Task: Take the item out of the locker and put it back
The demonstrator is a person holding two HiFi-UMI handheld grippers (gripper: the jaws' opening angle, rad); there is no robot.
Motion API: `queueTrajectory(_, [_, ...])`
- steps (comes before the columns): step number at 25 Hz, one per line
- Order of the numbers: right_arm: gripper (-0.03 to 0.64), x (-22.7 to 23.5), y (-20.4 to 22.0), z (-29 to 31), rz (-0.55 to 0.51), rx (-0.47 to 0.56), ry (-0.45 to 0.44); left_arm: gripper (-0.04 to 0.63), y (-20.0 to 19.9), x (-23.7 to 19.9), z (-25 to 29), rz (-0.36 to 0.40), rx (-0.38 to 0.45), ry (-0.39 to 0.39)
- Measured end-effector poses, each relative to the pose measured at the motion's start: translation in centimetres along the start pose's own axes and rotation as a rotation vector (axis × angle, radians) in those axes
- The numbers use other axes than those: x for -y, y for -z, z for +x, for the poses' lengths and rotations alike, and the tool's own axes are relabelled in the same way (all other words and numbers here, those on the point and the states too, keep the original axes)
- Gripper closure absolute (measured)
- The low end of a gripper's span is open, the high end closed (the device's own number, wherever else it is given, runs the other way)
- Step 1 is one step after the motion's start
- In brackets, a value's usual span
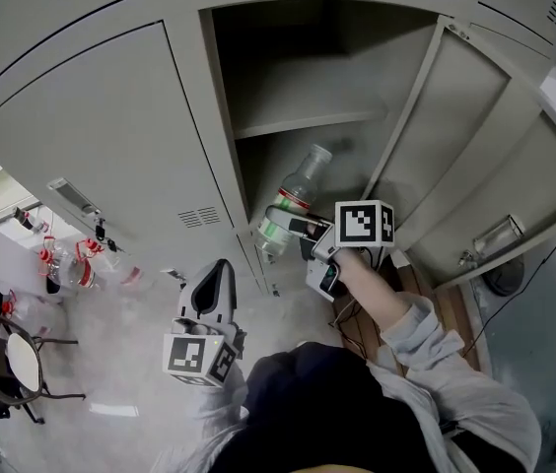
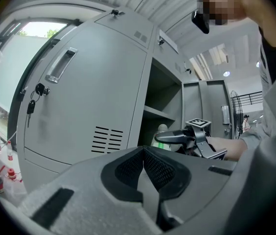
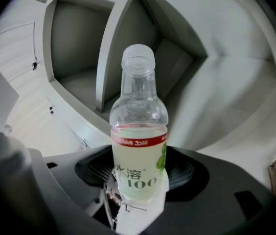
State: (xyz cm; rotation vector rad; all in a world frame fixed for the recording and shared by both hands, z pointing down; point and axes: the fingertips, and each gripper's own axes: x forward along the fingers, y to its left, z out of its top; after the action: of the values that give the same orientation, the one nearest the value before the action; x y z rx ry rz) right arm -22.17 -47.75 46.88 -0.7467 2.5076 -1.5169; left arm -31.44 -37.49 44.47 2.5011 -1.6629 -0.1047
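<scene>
A clear plastic bottle (image 1: 293, 205) with a white cap, a red band and pale liquid lies tilted in front of the open locker (image 1: 221, 97), cap toward the lower compartment. My right gripper (image 1: 283, 227) is shut on the bottle's lower body. In the right gripper view the bottle (image 3: 139, 151) stands between the pads of the right gripper (image 3: 139, 173), and the locker shelf (image 3: 103, 48) is behind it. My left gripper (image 1: 217, 272) hangs lower left, near the closed door, with its jaws together and empty. In the left gripper view the left gripper (image 2: 143, 163) shows its pads touching, and the bottle (image 2: 162, 129) is far off.
The locker's door (image 1: 475, 166) swings open to the right. A closed locker door (image 1: 110, 136) with a handle (image 1: 73, 197) and vents fills the left. Several bottles (image 1: 66, 264) and a round stool (image 1: 12, 363) stand on the floor at far left.
</scene>
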Motion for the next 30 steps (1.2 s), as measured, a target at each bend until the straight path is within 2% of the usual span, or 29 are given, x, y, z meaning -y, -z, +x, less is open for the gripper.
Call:
queueTrajectory(4, [0.308,-0.4,1.4,-1.4,-0.109,-0.013,0.034,0.59,-0.1,0.0,-0.1,0.007,0.0,0.009])
queueTrajectory(8, [0.308,-1.4,0.9,-3.4,-0.332,-0.003,0.105,0.591,-0.3,0.1,0.0,0.013,-0.001,0.027])
queueTrajectory(12, [0.308,-4.4,-0.4,-5.0,-0.536,0.029,0.106,0.591,-0.3,0.6,0.6,0.018,-0.004,0.055])
queueTrajectory(18, [0.308,-9.3,-4.0,-6.5,-0.79,0.132,0.116,0.59,-2.4,1.8,1.5,0.077,0.025,0.122])
queueTrajectory(24, [0.308,-14.4,-9.3,-6.8,-1.04,0.24,0.177,0.59,-4.7,1.9,2.1,0.106,0.064,0.139])
queueTrajectory(26, [0.308,-15.8,-10.9,-6.5,-1.148,0.245,0.222,0.589,-5.4,2.0,2.2,0.125,0.075,0.146])
queueTrajectory(30, [0.308,-17.2,-13.5,-5.7,-1.396,0.211,0.393,0.589,-6.6,1.9,2.2,0.162,0.092,0.15])
